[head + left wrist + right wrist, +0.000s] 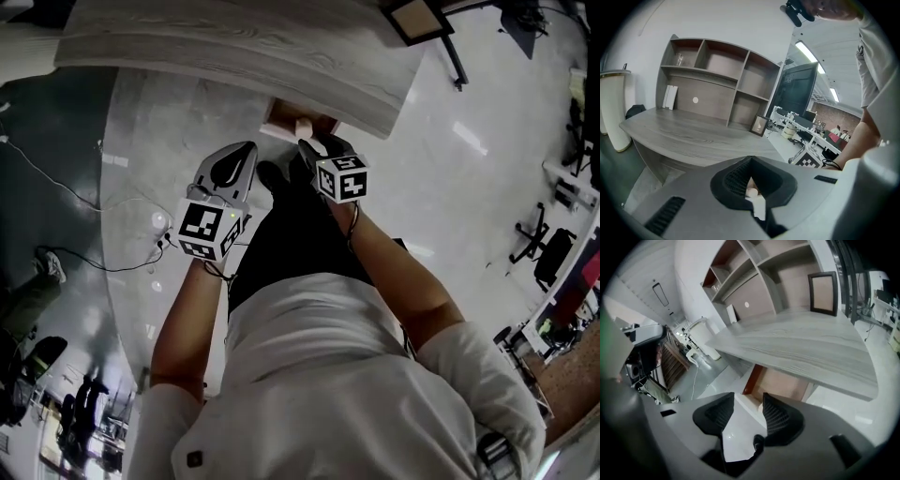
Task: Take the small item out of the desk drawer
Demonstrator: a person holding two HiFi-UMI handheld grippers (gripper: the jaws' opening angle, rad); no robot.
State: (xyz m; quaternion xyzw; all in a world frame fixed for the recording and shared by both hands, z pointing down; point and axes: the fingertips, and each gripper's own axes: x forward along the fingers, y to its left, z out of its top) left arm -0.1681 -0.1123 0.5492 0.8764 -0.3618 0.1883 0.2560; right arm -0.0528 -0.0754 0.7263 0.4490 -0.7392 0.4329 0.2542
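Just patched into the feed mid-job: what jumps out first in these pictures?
First come the two grippers held low in front of the person: the left gripper with jaws together at the tips, the right gripper with jaws apart and nothing between them. Just ahead, under the front edge of the grey wood desk, a brown drawer stands open, with a small pale thing in it.

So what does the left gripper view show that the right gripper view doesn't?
Only the left gripper view: the person's forearm and sleeve, and the left gripper shut. Only the right gripper view: the brown drawer under the desk, seen between the right gripper's open jaws. Both: the desk, its shelf unit and a framed picture.
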